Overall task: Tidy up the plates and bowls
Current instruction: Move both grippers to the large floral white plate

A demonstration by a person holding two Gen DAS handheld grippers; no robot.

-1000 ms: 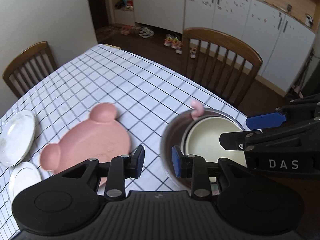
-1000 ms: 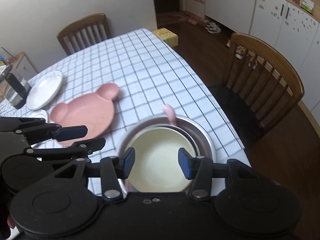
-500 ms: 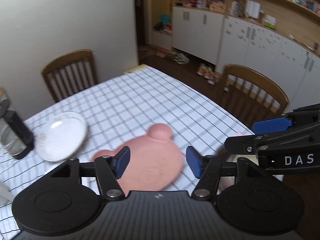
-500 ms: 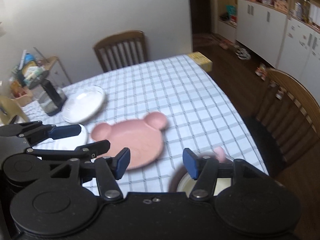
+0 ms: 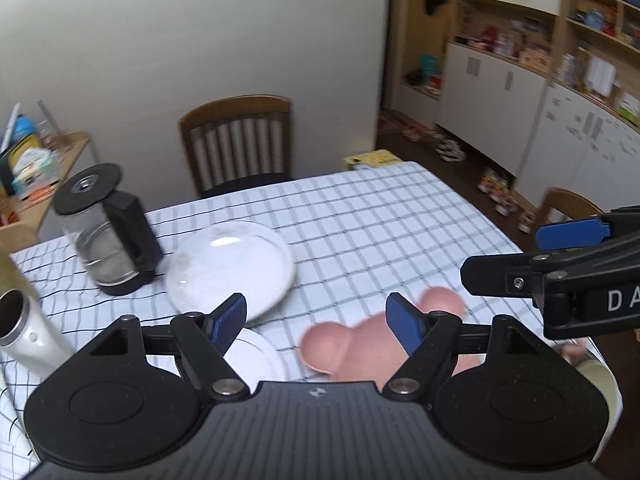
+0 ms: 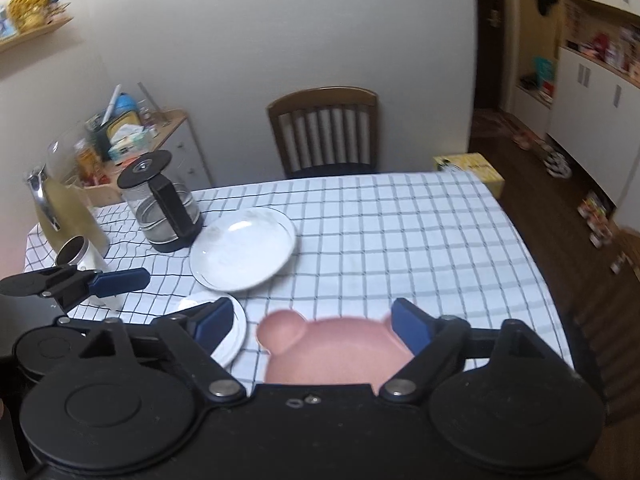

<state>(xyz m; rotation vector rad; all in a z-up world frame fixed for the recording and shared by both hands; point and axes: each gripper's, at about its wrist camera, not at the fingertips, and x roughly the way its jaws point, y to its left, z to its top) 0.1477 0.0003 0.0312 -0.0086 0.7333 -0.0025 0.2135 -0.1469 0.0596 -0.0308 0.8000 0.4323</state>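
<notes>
Both tools released, nothing between the jaws, which have just been opening wide. Left tool point(image 5: 316, 322) low in the centre of the left wrist view; right tool point(image 6: 312, 324) low in the centre of the right wrist view. Pink bear-shaped plate point(image 6: 336, 350) flat on the checked bench point(image 6: 420, 240), directly below and ahead of the right tool, one ear toward the lower centre of that frame, the other hidden behind the right-hand blue pad. Same plate in the left wrist view at lower right of centre, under the right-hand pad, so off to one side of the left tool. Judged nearer and better lined up for the right tool. Large white plate point(image 6: 244, 254) further up the frame, left of centre, just beside the glass kettle point(image 6: 164, 208). Small white plate point(image 6: 230, 332) at lower left, partly behind the left-hand pad, its far edge close under the large plate's rim; overlap or mere nearness cannot be told. In the left wrist view, small plate point(image 5: 256, 356) straight below the left tool, judged the left tool's natural pick. Pale bowl edge point(image 5: 596, 372) barely visible at far lower right of the left wrist view.
</notes>
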